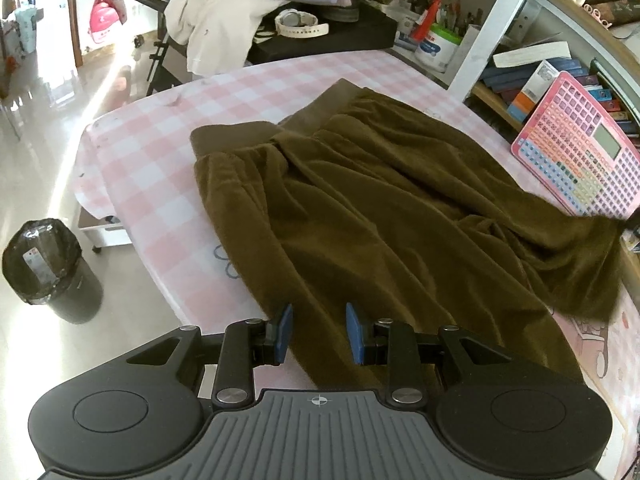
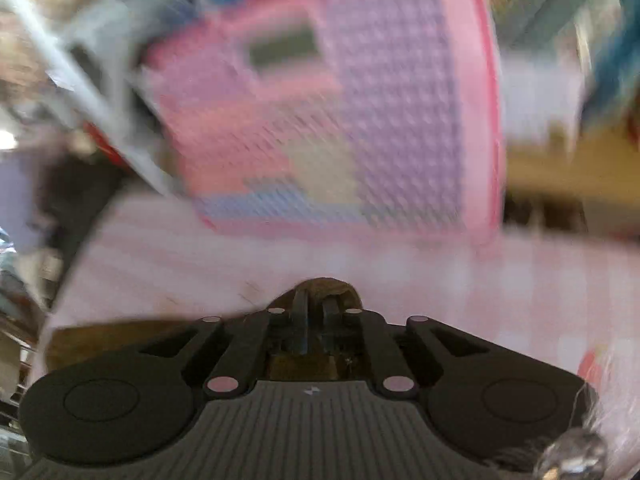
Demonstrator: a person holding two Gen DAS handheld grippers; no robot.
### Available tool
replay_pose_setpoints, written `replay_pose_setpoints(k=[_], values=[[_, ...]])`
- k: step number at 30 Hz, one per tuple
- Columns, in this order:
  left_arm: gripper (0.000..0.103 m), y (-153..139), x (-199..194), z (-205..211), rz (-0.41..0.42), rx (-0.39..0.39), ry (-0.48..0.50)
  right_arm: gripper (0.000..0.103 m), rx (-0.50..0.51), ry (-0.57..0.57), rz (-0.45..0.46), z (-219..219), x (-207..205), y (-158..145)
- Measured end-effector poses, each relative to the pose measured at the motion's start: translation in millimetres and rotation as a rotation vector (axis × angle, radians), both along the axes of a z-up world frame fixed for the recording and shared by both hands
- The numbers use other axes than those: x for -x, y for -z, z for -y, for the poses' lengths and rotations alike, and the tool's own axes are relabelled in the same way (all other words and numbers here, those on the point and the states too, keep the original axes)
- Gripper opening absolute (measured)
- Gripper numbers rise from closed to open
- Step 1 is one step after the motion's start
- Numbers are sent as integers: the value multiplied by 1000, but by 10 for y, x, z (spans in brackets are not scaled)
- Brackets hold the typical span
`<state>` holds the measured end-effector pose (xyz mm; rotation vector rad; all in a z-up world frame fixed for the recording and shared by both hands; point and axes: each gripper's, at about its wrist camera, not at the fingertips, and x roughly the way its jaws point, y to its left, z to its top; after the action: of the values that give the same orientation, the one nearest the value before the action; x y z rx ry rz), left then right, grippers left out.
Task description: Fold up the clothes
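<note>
Garment: brown trousers (image 1: 380,208) lie spread and creased across the middle of the counter, waistband at the far end, one corner lifted towards the right edge.
Counter: pink and white checked cover (image 1: 160,168), bare along the left of the trousers.
Left tongs (image 1: 319,332): hover at the near edge above the trousers, blue pads parted, nothing pinched between them.
Right tongs (image 2: 316,312): drawn nearly closed on a bunch of the brown cloth (image 2: 324,286) at the right edge; this view is heavily blurred.
Toy: pink keyboard toy (image 1: 580,148) with a small screen, leaning up on the far right, just beyond the lifted cloth.
Floor: a black bin (image 1: 48,272) stands to the left of the counter.
Beyond: a pile of pale clothes (image 1: 216,16) on a dark stand at the far end.
</note>
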<state>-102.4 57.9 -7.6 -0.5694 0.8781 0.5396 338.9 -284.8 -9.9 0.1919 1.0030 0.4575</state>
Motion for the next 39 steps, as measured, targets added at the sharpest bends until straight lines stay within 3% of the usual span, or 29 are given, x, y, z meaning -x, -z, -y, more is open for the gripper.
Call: replay_pose_setpoints(k=[1,2,3,8,13,19,26,28,30,34,39], values=[[29,-4,17,-6,-1,-2,-5,19,19,15,-24,30,-19,104],[29,-3,34,-19,-2,-1,-14,36,38,26,-39,62,-29,181],[29,-1,51,-34,-3,-1,-25,45,54,26,-31,95,-8,183],[29,19,35,-61,-2,9,-38,45,89,-100,-11,143,382,42],[29,7,-99,0,0,2,9,39,210,-221,0,21,890,58],[29,-70,-180,57,7,-22,51,17,326,-303,32,-55,1209,137],[29,-136,-157,-73,34,-37,32,15,429,-276,58,71,1262,116],[29,-170,-222,-120,46,-47,45,21,449,-255,72,55,1286,109],[29,-236,-345,-172,68,-66,76,29,462,-212,87,61,1298,82],[29,-310,-721,-411,99,-106,166,30,419,-132,136,89,1434,-80],[29,-276,-1283,-710,125,-136,283,35,369,-82,124,-28,1715,-232]])
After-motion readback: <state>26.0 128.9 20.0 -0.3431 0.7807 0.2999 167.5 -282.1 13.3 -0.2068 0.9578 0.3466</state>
